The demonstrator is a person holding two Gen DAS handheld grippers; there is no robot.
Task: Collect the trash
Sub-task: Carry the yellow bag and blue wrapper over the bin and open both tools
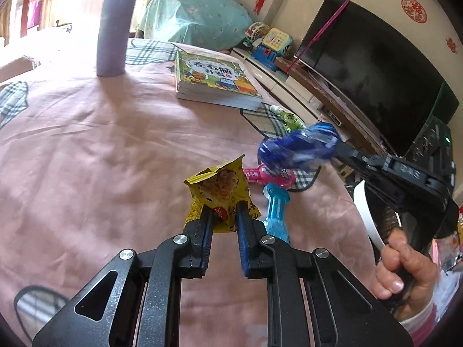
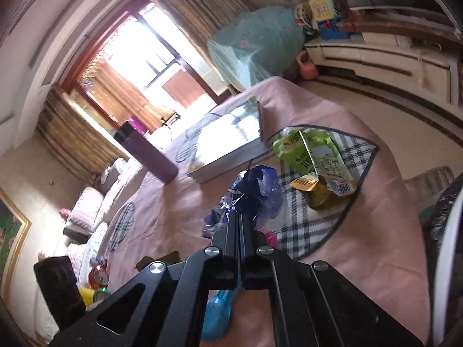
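My left gripper (image 1: 224, 211) is shut on a yellow snack wrapper (image 1: 220, 190) and holds it upright over the pink tablecloth (image 1: 101, 150). My right gripper (image 2: 238, 217) is shut on a crumpled blue wrapper (image 2: 254, 190); in the left wrist view that wrapper (image 1: 298, 146) hangs above the table to the right. A pink wrapper (image 1: 270, 175) and a light blue wrapper (image 1: 276, 211) lie on the cloth behind the yellow one. A green and gold carton pack (image 2: 315, 162) lies on a plaid patch.
A stack of books (image 1: 215, 82) and a purple bottle (image 1: 114, 29) stand on the table. A TV (image 1: 376, 66) and low cabinet (image 1: 277, 84) are at the right. A white-rimmed dark bin (image 2: 447, 248) is beside the table edge. Cans (image 2: 98, 277) lie at the far left.
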